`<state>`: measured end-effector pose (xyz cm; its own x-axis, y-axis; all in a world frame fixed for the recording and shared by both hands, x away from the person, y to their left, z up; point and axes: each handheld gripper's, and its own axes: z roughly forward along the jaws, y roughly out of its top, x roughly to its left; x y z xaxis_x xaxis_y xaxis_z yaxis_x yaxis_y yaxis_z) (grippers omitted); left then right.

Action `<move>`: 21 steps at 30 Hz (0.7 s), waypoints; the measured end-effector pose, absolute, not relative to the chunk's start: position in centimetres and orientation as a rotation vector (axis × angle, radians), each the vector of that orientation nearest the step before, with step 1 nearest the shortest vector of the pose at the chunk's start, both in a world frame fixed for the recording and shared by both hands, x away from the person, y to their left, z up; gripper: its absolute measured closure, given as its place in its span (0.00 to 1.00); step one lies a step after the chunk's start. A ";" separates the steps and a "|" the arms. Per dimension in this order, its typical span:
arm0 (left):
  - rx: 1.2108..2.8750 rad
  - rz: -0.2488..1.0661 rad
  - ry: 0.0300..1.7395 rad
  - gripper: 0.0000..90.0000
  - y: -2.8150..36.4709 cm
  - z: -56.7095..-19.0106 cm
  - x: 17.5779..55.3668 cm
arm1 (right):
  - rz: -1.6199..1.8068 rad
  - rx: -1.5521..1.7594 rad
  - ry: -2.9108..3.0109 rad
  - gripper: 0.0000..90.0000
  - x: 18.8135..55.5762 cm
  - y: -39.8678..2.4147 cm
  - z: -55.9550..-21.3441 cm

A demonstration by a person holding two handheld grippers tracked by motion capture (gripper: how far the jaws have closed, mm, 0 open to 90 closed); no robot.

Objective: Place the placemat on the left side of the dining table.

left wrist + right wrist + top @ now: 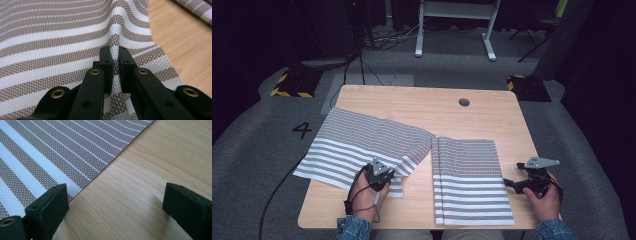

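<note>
At the far left of the high view, a striped woven mat [357,142] lay spread at a slant across the left part of the wooden worktop [422,102], its left edge hanging past the worktop's side and its broad white bands toward the near edge. The left tool [380,176], held in the person's left hand [368,197], sat on the mat's near right corner. In the left gripper view its two black jaws were pressed together on a raised fold of the brown-and-white weave [50,45], pinching the cloth into a ridge that ran up and away from the tips [114,56]; bare wood [185,42] showed to the right of the mat's edge. Just beside this mat, toward the middle, lay a second striped mat [469,180], squared to the worktop's near edge, with further layer edges showing along its left side. Its upper left corner met or slightly overlapped the first mat. At the right, the right tool [532,180], in the person's right hand [546,200], rested near that mat's right edge. In the right gripper view its jaws [115,205] stood spread wide apart over bare wood, the left jaw at the mat's [50,152] border, gripping nothing.
</note>
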<state>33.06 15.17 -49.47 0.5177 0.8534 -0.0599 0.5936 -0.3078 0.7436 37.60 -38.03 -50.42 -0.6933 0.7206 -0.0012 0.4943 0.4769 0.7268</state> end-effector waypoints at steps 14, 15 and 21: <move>1.813 0.479 0.930 0.96 16.2 -45.3 32.0 | 1.045 1.032 2.419 0.08 37.6 -38.0 -50.4; 1.827 0.459 0.898 0.96 15.9 -45.0 31.5 | 1.044 1.032 2.420 0.08 37.6 -38.0 -50.4; 1.909 0.383 0.723 0.96 14.3 -44.4 29.4 | 1.044 1.031 2.420 0.08 37.6 -38.0 -50.4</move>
